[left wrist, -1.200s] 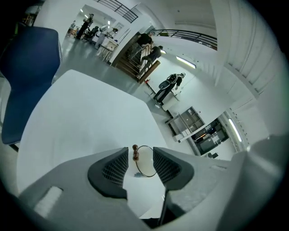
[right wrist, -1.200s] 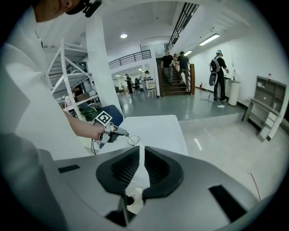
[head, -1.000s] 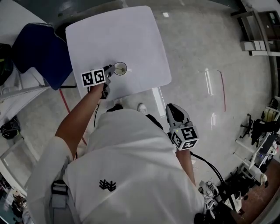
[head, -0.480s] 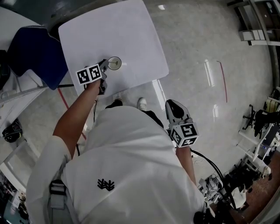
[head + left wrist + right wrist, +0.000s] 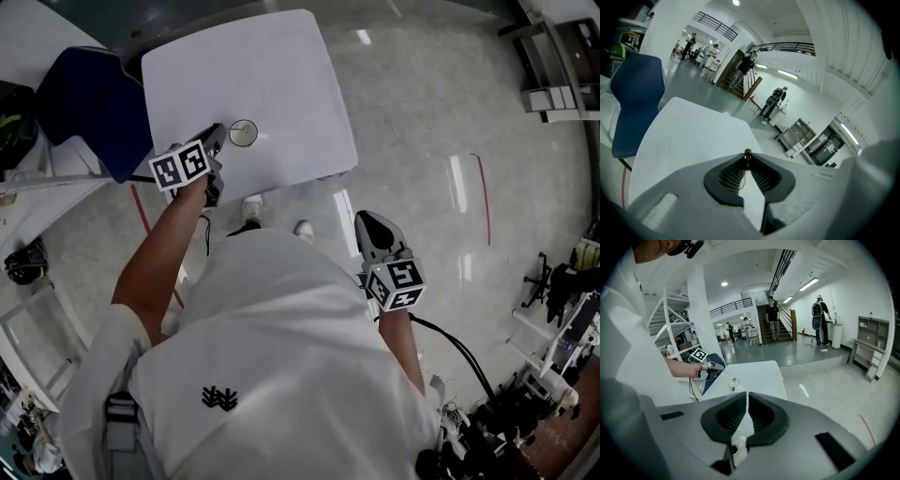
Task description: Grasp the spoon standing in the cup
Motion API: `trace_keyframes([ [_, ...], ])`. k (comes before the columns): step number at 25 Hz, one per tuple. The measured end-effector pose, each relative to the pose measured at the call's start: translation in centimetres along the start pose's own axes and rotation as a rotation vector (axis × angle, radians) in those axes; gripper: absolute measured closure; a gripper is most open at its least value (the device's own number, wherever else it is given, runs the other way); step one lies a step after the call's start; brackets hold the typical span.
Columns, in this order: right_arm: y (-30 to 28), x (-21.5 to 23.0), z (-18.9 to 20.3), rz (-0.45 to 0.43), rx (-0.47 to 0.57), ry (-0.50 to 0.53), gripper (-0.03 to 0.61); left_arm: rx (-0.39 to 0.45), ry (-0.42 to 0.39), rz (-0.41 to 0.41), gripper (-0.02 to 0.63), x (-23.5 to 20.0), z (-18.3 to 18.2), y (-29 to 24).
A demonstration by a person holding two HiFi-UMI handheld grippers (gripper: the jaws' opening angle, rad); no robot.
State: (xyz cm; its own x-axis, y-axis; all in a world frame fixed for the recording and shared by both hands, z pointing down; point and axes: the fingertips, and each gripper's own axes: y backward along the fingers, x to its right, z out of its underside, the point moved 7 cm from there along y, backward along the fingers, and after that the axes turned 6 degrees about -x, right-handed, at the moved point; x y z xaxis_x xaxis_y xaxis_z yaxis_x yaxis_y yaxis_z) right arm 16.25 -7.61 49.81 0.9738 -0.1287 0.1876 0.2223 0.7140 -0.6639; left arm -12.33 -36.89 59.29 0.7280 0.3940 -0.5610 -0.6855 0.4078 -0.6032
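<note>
A small clear cup (image 5: pixel 243 133) stands on the white table (image 5: pixel 281 75) near its front edge. The thin spoon leans out of the cup toward my left gripper (image 5: pixel 221 132). In the left gripper view, the jaws of the left gripper (image 5: pixel 747 162) are pinched on the spoon's handle, and its brown ball end (image 5: pixel 748 152) pokes up just above the tips. The cup itself is hidden there behind the jaws. My right gripper (image 5: pixel 367 221) hangs by the person's side over the floor, far from the table. Its jaws (image 5: pixel 746 397) are shut on nothing. The right gripper view shows the cup (image 5: pixel 734 382) far off.
A blue chair (image 5: pixel 89 103) stands left of the table, close to my left arm. A black cable (image 5: pixel 450 352) trails from the right gripper. Glossy floor (image 5: pixel 422 141) spreads to the right. People stand far off by a staircase (image 5: pixel 772 315).
The head view has shifted a little and the left arm reaches slightly farther out. The left gripper stays at the cup's left side. The right gripper holds its place.
</note>
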Motion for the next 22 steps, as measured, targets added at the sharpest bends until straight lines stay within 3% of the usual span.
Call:
trace_keyframes([
  [9,1.7,2.2,1.5,-0.098,0.025,0.049,0.569,0.143,-0.045,0.003,0.565,6.3,1.1,7.2],
  [16,3.3,4.5,2.6,-0.183,0.035,0.103,0.569,0.207,-0.070,0.001,0.565,12.7,4.7,11.8],
  [22,3.4,3.7,3.6,-0.244,0.019,0.162,0.569,0.244,-0.061,0.007,0.565,15.6,7.9,15.4],
])
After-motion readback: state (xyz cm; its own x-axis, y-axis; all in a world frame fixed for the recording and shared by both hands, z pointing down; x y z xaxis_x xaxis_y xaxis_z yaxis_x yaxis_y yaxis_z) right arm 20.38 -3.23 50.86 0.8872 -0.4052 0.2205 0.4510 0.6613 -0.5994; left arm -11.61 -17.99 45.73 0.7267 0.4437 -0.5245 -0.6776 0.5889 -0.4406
